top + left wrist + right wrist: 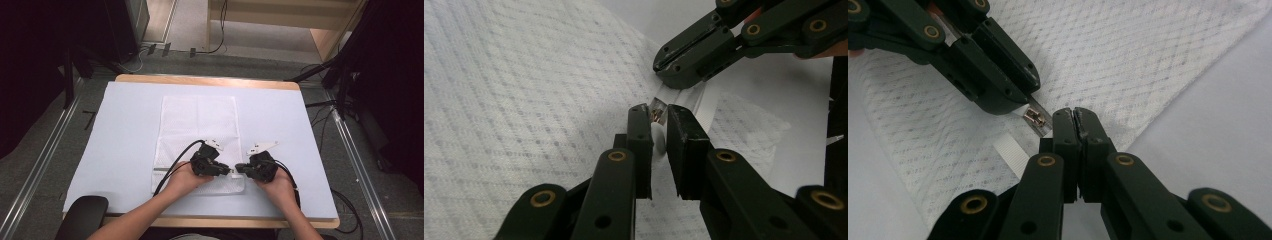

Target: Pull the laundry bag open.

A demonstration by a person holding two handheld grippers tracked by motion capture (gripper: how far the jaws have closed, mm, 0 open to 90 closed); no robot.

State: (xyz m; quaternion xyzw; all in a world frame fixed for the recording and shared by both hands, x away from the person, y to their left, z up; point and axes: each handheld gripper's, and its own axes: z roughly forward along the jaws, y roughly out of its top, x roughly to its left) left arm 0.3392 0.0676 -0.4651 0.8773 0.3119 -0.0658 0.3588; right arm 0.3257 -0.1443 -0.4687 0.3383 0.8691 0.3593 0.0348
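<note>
Black jaws of the left gripper (659, 122) stand narrowly parted around the small metal zipper pull (657, 111) of a white mesh bag (197, 125), the pull lying between their tips; whether they press on it I cannot tell. Just beyond the pull, the right gripper (1075, 116) has its jaws closed tight on the bag's white zipper tape (1010, 152), at the corner nearest the pull. Both grippers meet tip to tip over the near end of the bag, which lies flat and lengthwise on a pale sheet (125, 135) covering the wooden table (210, 80).
</note>
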